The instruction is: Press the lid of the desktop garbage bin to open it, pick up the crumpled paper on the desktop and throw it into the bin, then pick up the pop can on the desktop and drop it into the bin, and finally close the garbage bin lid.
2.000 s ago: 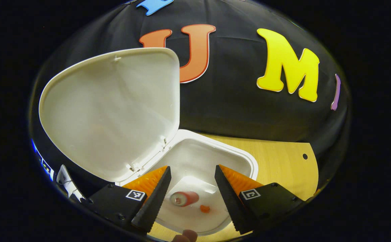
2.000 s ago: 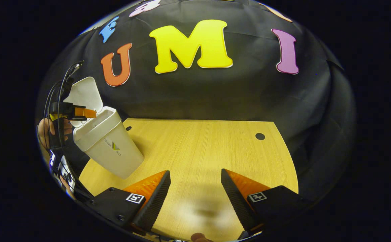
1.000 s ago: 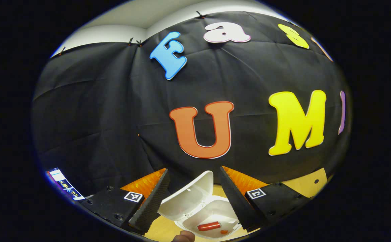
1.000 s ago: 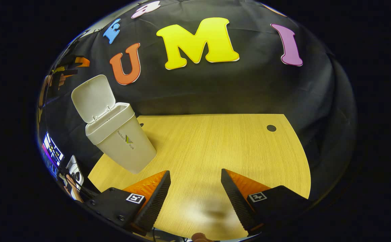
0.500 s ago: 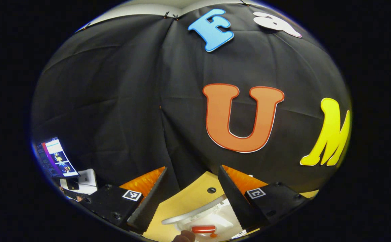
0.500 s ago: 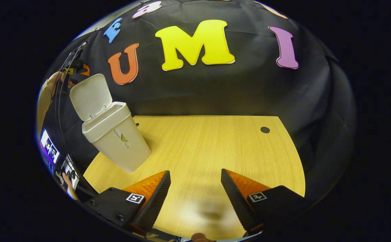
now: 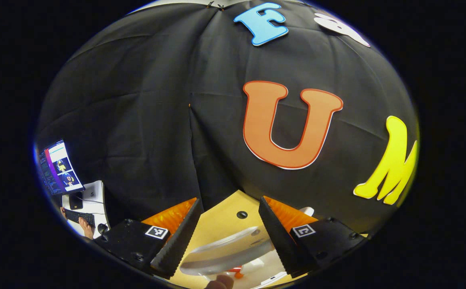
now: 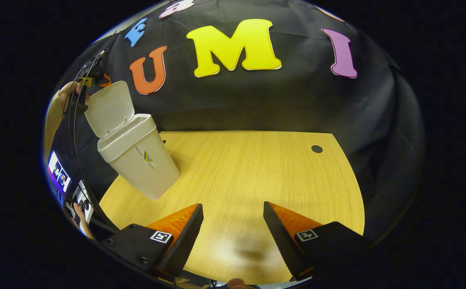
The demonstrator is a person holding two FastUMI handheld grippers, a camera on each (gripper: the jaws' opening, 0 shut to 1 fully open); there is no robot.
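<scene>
Left gripper (image 7: 228,233): jaws spread wide, nothing held between them, fingers pointing forward and slightly down. In the right gripper view the same unit appears far off at the upper left — raised high, gripped by a hand (image 8: 65,100) with the forearm running down below it. Right gripper (image 8: 233,230): jaws likewise spread, empty, held low and level. A fingertip shows at the bottom edge of each view.
</scene>
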